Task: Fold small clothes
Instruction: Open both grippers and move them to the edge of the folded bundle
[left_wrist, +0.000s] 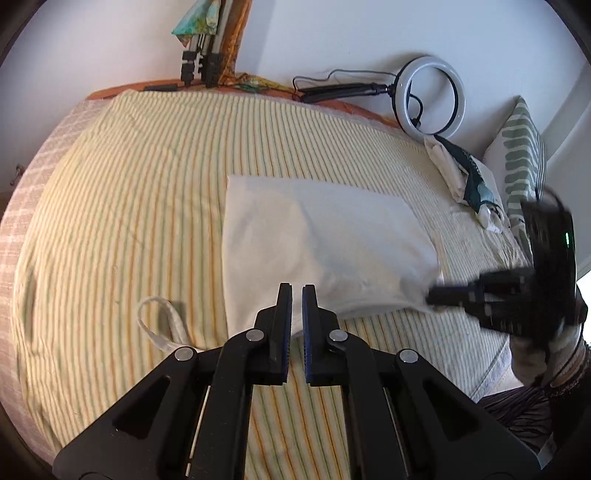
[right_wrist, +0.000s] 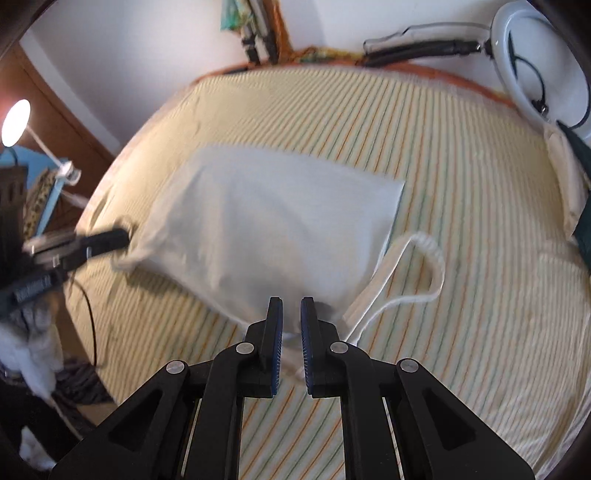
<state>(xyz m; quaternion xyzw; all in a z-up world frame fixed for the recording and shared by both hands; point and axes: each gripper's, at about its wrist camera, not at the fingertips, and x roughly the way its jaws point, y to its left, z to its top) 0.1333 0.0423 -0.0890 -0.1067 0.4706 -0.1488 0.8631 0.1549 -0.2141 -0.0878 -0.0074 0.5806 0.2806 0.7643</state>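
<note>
A white garment (left_wrist: 325, 240) lies on the striped bedsheet (left_wrist: 129, 184), its near edge lifted at both ends. My left gripper (left_wrist: 297, 291) is shut on the near left part of the garment, with white cloth showing between its pads. A strap loop (left_wrist: 159, 321) lies on the sheet to its left. My right gripper (left_wrist: 439, 295), blurred at the right, pinches the garment's right corner. In the right wrist view my right gripper (right_wrist: 291, 306) is shut on the garment (right_wrist: 266, 221), with another strap loop (right_wrist: 424, 266) to its right. My left gripper (right_wrist: 118, 236) holds the far left corner there.
A ring light (left_wrist: 430, 96) on a black stand lies at the bed's far edge by the wall. Folded clothes (left_wrist: 461, 173) and a green-patterned pillow (left_wrist: 521, 155) sit at the right. Tripod legs (left_wrist: 201, 62) stand at the back. A lit lamp (right_wrist: 16, 122) and a wooden door are at the left.
</note>
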